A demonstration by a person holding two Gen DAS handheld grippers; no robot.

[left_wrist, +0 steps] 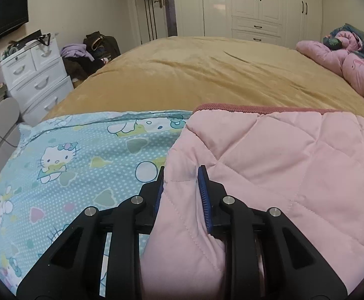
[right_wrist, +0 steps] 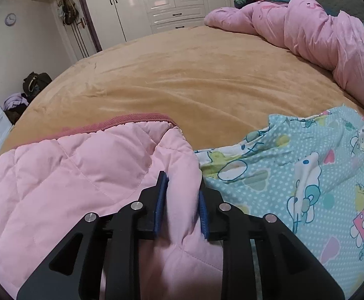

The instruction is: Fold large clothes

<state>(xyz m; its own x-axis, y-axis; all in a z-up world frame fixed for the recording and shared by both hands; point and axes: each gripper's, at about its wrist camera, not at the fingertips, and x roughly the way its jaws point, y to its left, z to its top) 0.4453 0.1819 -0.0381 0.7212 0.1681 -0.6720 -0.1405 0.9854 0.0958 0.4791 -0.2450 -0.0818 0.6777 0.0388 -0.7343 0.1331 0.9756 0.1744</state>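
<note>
A pink quilted garment (left_wrist: pixel 282 162) with a darker pink ribbed edge lies at the near side of the bed, on top of a light blue cartoon-cat printed sheet (left_wrist: pixel 69 162). My left gripper (left_wrist: pixel 182 168) is shut on a bunched fold at the garment's left edge, and the fabric fills the gap between its blue pads. In the right wrist view the same garment (right_wrist: pixel 69 175) lies to the left and the printed sheet (right_wrist: pixel 307 175) to the right. My right gripper (right_wrist: pixel 182 182) is shut on a fold at the garment's right edge.
A tan bed cover (left_wrist: pixel 207 75) stretches away behind the garment. A rumpled pink duvet (right_wrist: pixel 307 25) is heaped at the far right. White drawers (left_wrist: pixel 37 80) and a pile of bags and clothes (left_wrist: pixel 89 52) stand left of the bed. White wardrobes (left_wrist: pixel 257 5) line the back wall.
</note>
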